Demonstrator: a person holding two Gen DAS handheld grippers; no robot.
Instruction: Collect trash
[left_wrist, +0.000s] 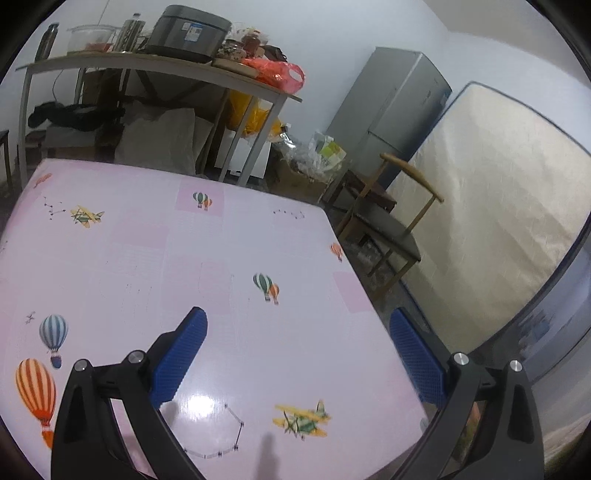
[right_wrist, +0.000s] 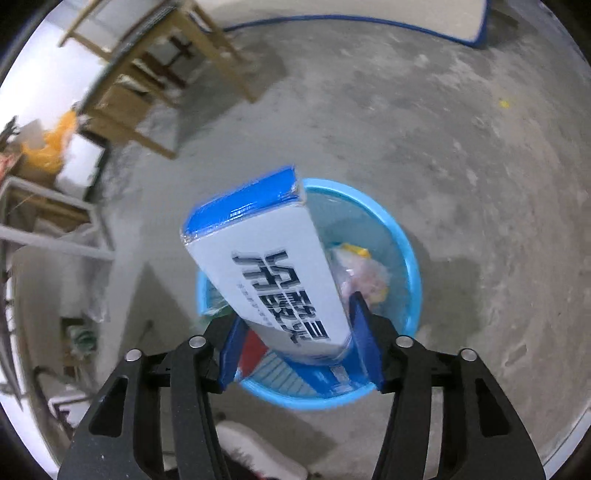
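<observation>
Tongs on the left (left_wrist: 297, 317) stand wide apart with nothing between them, hanging over the pink surface (left_wrist: 147, 258). No rubbish shows on the part of it in view, so little can go wrong on that side.

The risk sits with the right tongs (right_wrist: 295, 314), which point steeply down over the blue bin (right_wrist: 410, 266) on the concrete floor (right_wrist: 443, 147). A long blue and white carton (right_wrist: 266, 251) lies between their blue pads, with its near end low between them and its far end slanting up and to the left. Both pads are right at its sides, but I cannot tell whether they are pressing on it or have let go.

The carton's far end reaches about to the bin's far rim on the left (and looks long against the bin's mouth). If it is let go at this slant, that end could strike the rim. The carton might then tip out onto the floor or lie across the top.

To the right, inside the bin, wrappers (right_wrist: 365, 273) already fill part of the space. They could prop the carton up so that it does not drop fully in. The bin looks light, so a knock from the carton on one edge might push it sideways or tip it over.
</observation>
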